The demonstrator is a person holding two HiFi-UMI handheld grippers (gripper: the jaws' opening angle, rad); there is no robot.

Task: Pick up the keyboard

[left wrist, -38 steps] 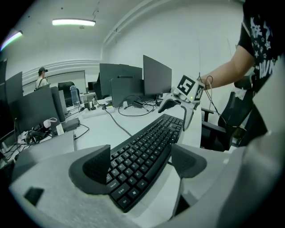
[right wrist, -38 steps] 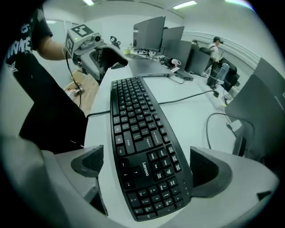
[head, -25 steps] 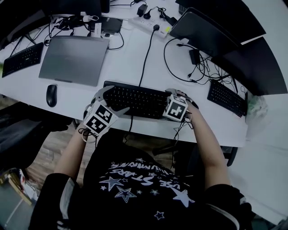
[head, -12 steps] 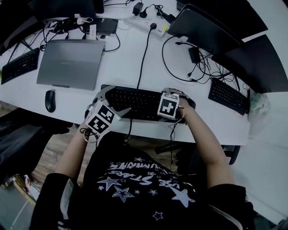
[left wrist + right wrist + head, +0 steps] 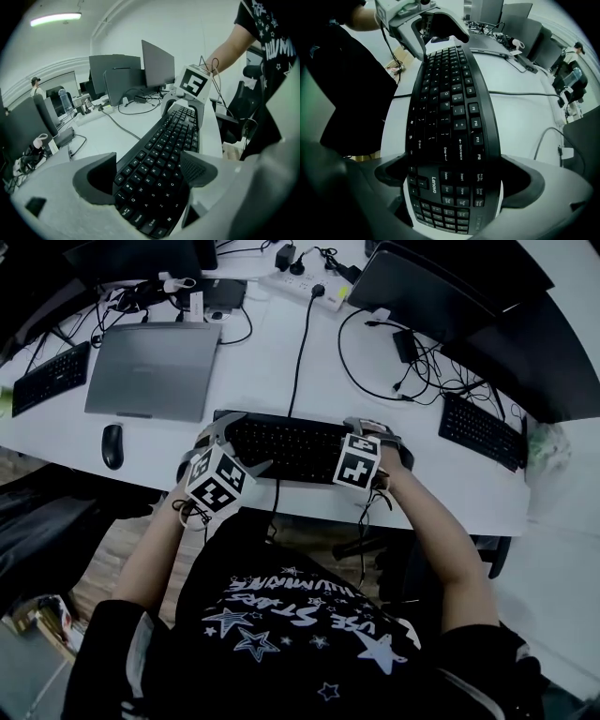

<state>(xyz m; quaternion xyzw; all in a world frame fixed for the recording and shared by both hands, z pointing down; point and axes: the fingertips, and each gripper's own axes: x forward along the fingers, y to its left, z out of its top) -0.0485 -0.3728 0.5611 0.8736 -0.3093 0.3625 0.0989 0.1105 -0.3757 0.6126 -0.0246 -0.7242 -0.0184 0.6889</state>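
Observation:
A black keyboard lies along the white table's front edge, its cable running to the back. My left gripper is shut on its left end, one jaw against each long side. My right gripper is shut on its right end, over the number pad. In the left gripper view the keyboard runs from between the left gripper's jaws to the right gripper. The right gripper view shows the keyboard clamped by the right gripper, with the left gripper at the far end.
A closed grey laptop and a black mouse sit to the left. Two more keyboards lie at far left and right. Dark monitors, a power strip and loose cables fill the back.
The right gripper has turned so its marker cube faces up more squarely and sits a little further in over the keyboard. The left gripper has barely moved.

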